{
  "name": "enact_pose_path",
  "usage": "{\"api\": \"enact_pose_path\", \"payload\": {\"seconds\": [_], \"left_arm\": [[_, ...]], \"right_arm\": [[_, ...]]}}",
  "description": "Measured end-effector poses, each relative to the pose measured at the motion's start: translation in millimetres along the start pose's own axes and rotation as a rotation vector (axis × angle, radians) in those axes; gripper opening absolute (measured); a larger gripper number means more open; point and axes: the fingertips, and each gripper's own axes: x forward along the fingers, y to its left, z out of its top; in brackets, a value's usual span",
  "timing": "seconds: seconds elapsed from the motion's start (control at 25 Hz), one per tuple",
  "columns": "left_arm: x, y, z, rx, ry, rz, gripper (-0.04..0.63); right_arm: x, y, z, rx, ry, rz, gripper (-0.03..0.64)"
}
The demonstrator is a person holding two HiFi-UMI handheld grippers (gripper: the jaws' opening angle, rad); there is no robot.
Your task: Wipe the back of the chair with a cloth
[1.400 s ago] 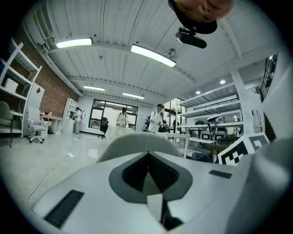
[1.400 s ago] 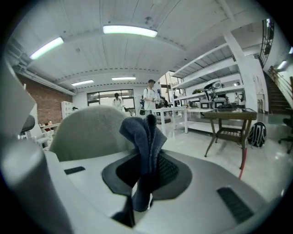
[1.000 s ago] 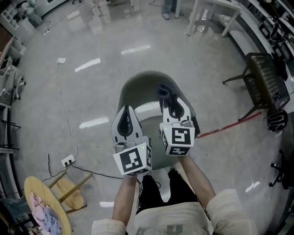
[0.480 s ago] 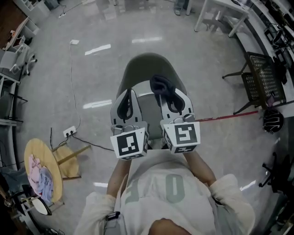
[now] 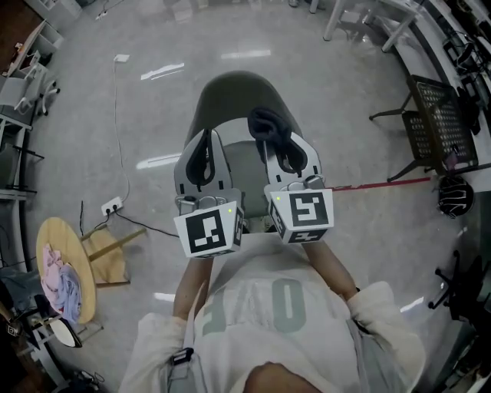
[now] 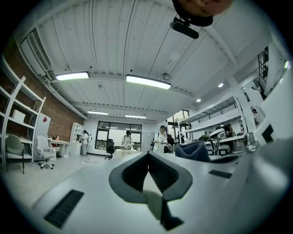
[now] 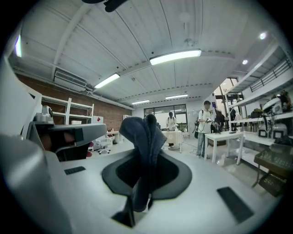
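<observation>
Carefully, because your right gripper (image 5: 282, 157) pinches only a fold of the dark cloth (image 5: 267, 124) above the chair (image 5: 234, 96), while your left gripper (image 5: 201, 153) is pressed together empty, the cloth may slip out during wiping.

This is a large open lab or workshop hall. In the left gripper view, a white ribbed ceiling (image 6: 137, 45) with long strip lights (image 6: 147, 82) spans the top. A brick wall (image 6: 23, 93) with white shelves (image 6: 13, 114) runs down the left, and people (image 6: 161, 137) stand at work tables near the middle, before tall windows (image 6: 116, 135). In the head view, a polished grey floor (image 5: 92, 123) fills the frame, with a power strip (image 5: 112, 205) and its cable (image 5: 116, 130) at left. White benches (image 5: 360, 15) stand at upper right and a black mesh chair (image 5: 437, 123) at right.
</observation>
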Motion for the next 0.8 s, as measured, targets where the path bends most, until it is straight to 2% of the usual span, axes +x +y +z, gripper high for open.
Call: {"api": "enact_pose_path", "payload": {"seconds": [0.8], "left_arm": [[-7,-12,5,0.009,-0.021,0.027,0.015]], "right_arm": [[-5,-5,3,-0.018,-0.023,0.03,0.057]]}}
